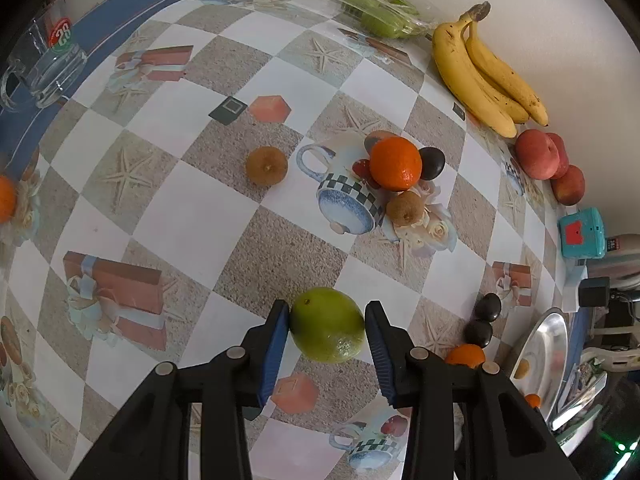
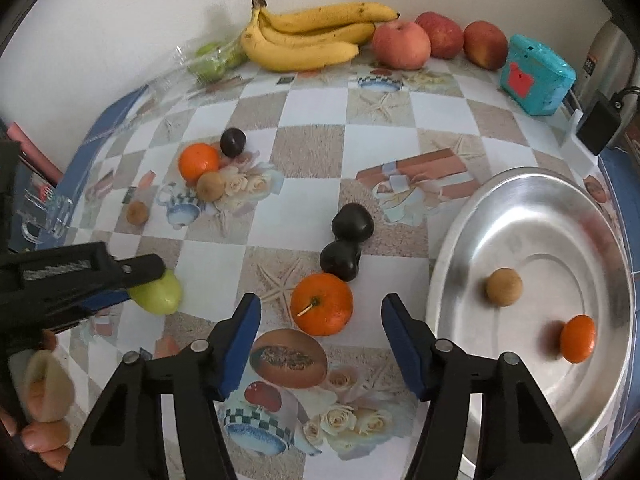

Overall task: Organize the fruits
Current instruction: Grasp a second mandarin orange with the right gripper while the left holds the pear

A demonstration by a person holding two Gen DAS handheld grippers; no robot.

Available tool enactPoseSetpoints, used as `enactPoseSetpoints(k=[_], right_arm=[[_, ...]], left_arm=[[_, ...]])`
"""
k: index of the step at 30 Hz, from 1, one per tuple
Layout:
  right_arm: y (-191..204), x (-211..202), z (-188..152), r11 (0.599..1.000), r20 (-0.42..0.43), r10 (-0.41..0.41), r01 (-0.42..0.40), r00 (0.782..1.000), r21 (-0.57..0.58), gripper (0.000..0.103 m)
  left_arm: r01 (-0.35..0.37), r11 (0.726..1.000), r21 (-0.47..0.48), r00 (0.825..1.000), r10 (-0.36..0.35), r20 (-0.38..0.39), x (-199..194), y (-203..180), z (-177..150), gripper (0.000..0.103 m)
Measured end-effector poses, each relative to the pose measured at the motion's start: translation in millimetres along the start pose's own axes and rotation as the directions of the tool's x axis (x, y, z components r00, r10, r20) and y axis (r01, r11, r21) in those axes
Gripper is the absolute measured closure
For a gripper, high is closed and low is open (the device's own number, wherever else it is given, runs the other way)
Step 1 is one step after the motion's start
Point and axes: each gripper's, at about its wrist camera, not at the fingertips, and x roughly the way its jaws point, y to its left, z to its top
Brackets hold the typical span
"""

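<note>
left gripper [image 1: 326, 332] clamped on green fruit [image 1: 327, 325], maybe lime. right gripper [image 2: 320, 320] half-open around orange [image 2: 321, 304], not gripping. next: close, carry to tray [image 2: 460, 240] at 3 o'clock.

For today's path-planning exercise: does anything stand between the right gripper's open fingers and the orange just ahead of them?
Nothing visible does. The orange lies on bare tablecloth directly ahead of the right gripper. Two dark plums sit just beyond it, touching its far side, not in the path.

A plain white wall [image 2: 120, 20] stands at twelve o'clock behind the bench's checkered picture cloth [image 2: 308, 148].
</note>
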Motion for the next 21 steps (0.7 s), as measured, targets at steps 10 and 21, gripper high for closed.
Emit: enactPoseSetpoints(k=[10,21], right_arm=[[2,15,2,1.0,-0.022,0.0,-0.001,1.0,-0.003,0.066],[1,0,4,0.999,0.004,0.04,-0.04,0.999,0.004,0.066]], left_arm=[[0.001,1.0,0.001,1.0,-0.001,0.0,2,-1,0,0.061],[-0.021,0.999,0.037,0.999,0.019,0.038,7,-9,1,0.061]])
